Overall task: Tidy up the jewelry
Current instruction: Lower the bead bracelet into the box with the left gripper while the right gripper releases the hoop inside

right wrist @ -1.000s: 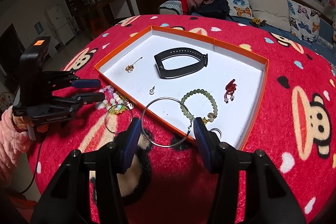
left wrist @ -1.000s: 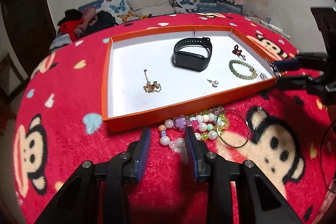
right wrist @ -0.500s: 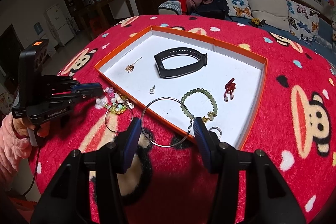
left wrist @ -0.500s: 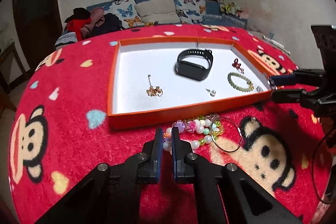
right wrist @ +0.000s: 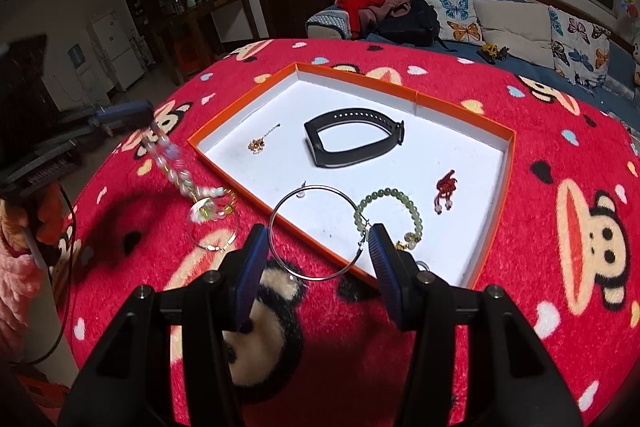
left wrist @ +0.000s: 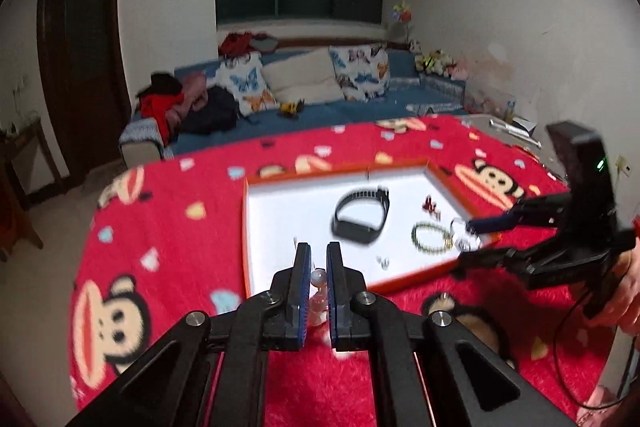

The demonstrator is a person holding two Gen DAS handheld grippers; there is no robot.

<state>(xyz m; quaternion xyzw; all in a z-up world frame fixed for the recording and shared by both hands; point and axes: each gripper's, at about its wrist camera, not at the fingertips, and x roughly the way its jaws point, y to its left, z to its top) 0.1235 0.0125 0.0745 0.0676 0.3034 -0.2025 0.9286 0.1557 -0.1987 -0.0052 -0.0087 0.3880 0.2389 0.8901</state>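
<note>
Left gripper [left wrist: 318,277], open a second ago, now clamps the beaded bracelet [right wrist: 176,173] (lifted, dangling); right gripper [right wrist: 316,259] unchanged, half-open, empty.

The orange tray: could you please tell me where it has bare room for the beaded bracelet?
Free: the tray floor between the gold chain, the black watch band and the far corner; also right of the band. Crowded: the near end, with the green bead bracelet, red charm and big hoop.

Red monkey-print blanket [right wrist: 520,307], butterfly cushions [right wrist: 456,11], perhaps clothes [right wrist: 372,1] heaped on blue sofa [left wrist: 360,109].
</note>
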